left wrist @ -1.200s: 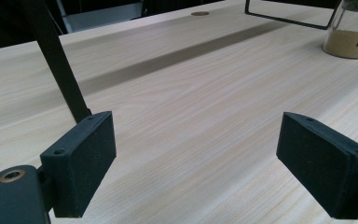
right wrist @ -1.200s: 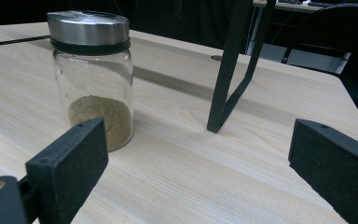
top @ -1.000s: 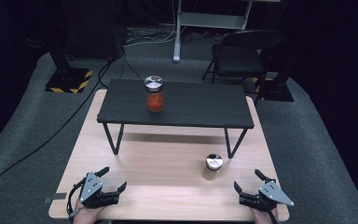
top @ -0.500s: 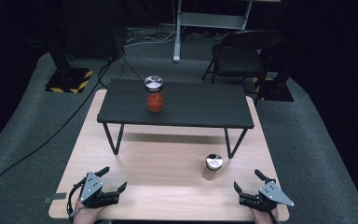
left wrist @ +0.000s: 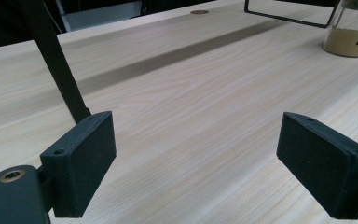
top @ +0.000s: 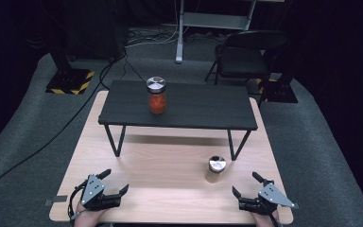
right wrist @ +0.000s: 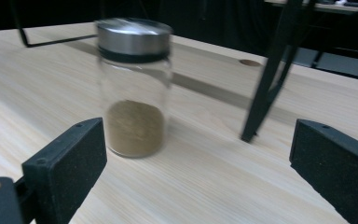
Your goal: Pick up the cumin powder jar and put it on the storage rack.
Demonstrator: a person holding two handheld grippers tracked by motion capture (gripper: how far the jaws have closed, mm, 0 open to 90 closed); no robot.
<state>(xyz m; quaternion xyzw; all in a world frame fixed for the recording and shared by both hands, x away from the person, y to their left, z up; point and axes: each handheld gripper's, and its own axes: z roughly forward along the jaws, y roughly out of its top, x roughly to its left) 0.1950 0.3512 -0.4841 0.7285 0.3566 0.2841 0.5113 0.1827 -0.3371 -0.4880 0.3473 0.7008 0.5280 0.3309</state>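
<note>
Left gripper (top: 112, 181): near-left on the light wooden table (top: 170, 163), jaws wide apart, holding nothing.
Right gripper (top: 246, 184): near-right, jaws spread too.
Glass jar of tan powder with metal lid (top: 215, 169): just beyond the right gripper.
Red-filled glass jar (top: 156, 96): up on the small black raised table (top: 194, 105), far side.

The left tool (left wrist: 196, 163) hovers low over the pale wooden table (left wrist: 182, 107), its two black jaws spread wide with bare wood between them. A black leg (left wrist: 58, 65) stands at the left, and a glass jar of tan powder (left wrist: 352, 28) sits far right.
</note>
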